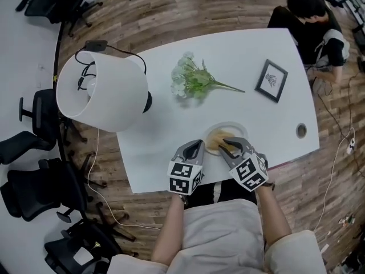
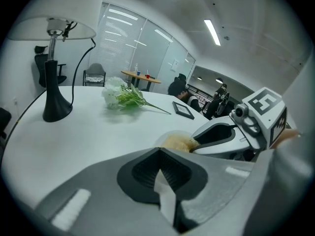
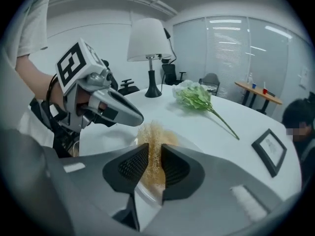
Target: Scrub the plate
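A small white plate [image 1: 229, 124] lies near the table's front edge, and a tan fibrous scrubber [image 1: 219, 139] rests on it. My right gripper [image 1: 226, 148] is shut on the scrubber [image 3: 152, 135] and presses it down onto the plate [image 3: 189, 142]. My left gripper [image 1: 197, 145] is shut with nothing in it, its tips just off the plate's left rim. In the left gripper view the plate [image 2: 169, 136] and scrubber [image 2: 178, 142] lie just beyond my left gripper [image 2: 158, 151], with the right gripper [image 2: 198, 144] coming in from the right. The left gripper [image 3: 140, 117] also shows in the right gripper view.
On the white table [image 1: 171, 153] stand a white-shaded lamp [image 1: 102, 89] at the back left, a bunch of flowers [image 1: 191, 81] in the middle and a picture frame [image 1: 271, 80] at the right. A cable hole [image 1: 301, 131] sits near the right edge. A person [image 1: 311, 16] sits beyond.
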Tool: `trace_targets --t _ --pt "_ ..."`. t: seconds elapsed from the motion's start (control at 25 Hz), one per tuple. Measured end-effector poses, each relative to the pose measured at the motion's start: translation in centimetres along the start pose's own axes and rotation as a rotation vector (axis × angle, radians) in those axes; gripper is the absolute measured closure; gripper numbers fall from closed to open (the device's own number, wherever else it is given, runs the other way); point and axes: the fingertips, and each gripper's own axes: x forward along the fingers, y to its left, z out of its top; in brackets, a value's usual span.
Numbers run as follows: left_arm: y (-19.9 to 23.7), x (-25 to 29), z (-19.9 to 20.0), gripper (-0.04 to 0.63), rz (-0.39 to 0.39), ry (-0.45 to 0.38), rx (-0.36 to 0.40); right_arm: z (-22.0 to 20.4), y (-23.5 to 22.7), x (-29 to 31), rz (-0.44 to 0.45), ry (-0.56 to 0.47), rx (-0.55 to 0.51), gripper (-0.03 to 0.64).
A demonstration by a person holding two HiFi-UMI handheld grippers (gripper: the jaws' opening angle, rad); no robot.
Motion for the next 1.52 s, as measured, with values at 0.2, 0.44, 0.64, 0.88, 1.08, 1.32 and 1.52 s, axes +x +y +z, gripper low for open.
trace_targets --t 0.2,0.44,0.64,0.88,1.08,1.32,1.52 --pt "0.0 0.6 0.0 0.594 -0.01 0.026 0.039 0.2 -2.0 -1.2 -0.124 -0.033 0.239 0.514" --pt "-1.4 2.6 -0.6 0.594 -0.037 0.109 0.12 -1.4 -1.9 1.1 -0.209 0.101 0.232 0.526" --pt "-1.8 3.5 -1.7 0.594 -0.075 0.155 0.144 -1.2 -2.1 1.1 -0.256 0.08 0.297 0.531" --pt "-2.6 4.1 -2.2 0.595 -0.082 0.195 0.236 -1.4 -3.5 0.5 -0.354 0.082 0.307 0.531" --pt "-2.7 3.9 -1.9 0.595 -0.127 0.166 0.182 -2.5 -5.5 -0.7 -0.416 0.088 0.33 0.532" --pt "-2.9 4.0 -1.7 0.594 -0.14 0.158 0.162 -3.1 -7.2 -2.7 -0.504 0.073 0.349 0.531" --pt "-0.7 2.7 -1.1 0.594 -0.063 0.079 0.102 -3.1 -6.9 -2.2 -0.486 0.084 0.352 0.532"
